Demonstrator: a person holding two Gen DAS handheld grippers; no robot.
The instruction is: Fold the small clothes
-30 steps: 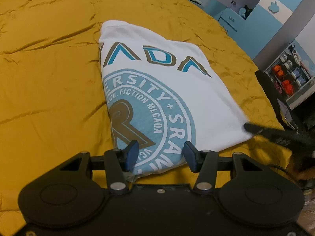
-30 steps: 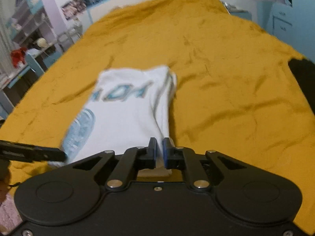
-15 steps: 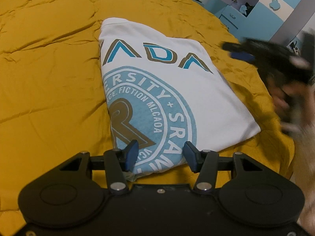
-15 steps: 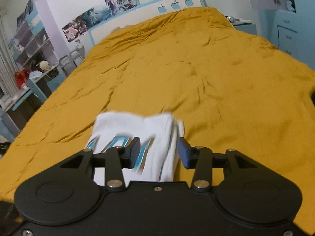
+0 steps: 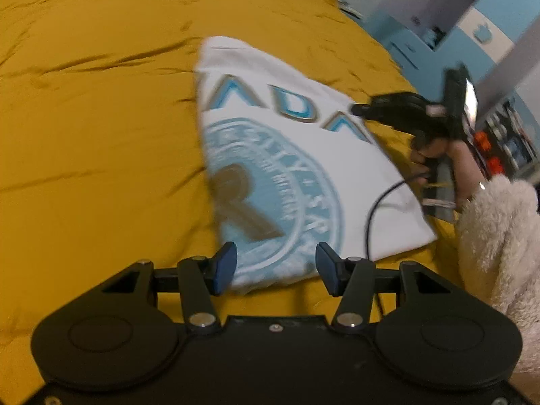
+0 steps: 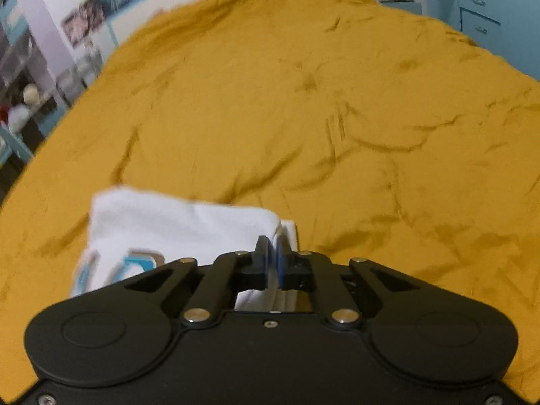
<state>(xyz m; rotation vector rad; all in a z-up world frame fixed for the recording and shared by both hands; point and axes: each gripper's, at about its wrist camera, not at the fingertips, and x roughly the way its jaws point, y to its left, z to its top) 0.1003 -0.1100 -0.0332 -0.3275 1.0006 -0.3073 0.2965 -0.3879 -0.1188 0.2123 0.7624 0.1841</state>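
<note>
2 claws: right claw [image 6: 272,259] pinches white shirt [image 6: 175,226]; left claw [image 5: 275,271] gapes.

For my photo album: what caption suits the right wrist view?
Right claw pinching the edge of a folded white T-shirt on a mustard bedspread.

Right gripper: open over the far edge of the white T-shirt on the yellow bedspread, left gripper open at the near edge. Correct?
Not quite. In the right wrist view the right gripper is shut on the T-shirt edge, not open. The rest holds: left gripper open, yellow bedspread.

Left gripper [image 5: 275,271] gapes over folded shirt's [image 5: 303,175] near edge.
</note>
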